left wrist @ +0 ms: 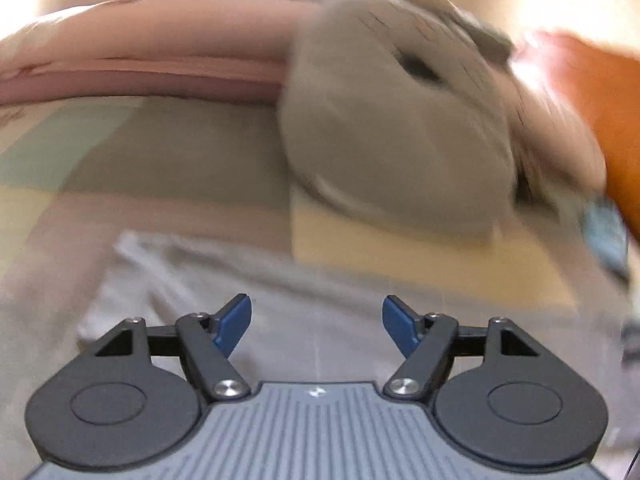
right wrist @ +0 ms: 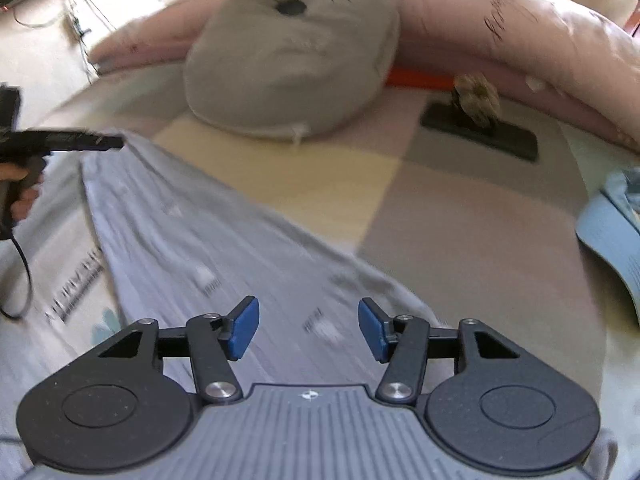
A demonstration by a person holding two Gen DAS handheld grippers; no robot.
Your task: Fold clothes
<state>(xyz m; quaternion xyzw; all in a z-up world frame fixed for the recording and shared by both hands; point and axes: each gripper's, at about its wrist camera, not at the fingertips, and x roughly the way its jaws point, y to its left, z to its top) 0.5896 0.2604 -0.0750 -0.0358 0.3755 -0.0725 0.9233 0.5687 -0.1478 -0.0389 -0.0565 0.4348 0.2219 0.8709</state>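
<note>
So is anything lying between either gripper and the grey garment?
Nothing visible. The right gripper and left gripper both hang open right over the garment, with bare cloth under the fingers. The grey pillow and the black object lie farther back on the bed, off the garment.

Left gripper (left wrist: pixel 316 326) jaws apart, empty, over pale grey garment (left wrist: pixel 240 280); grey cushion (left wrist: pixel 392 120) sat upper right, blurred.
</note>
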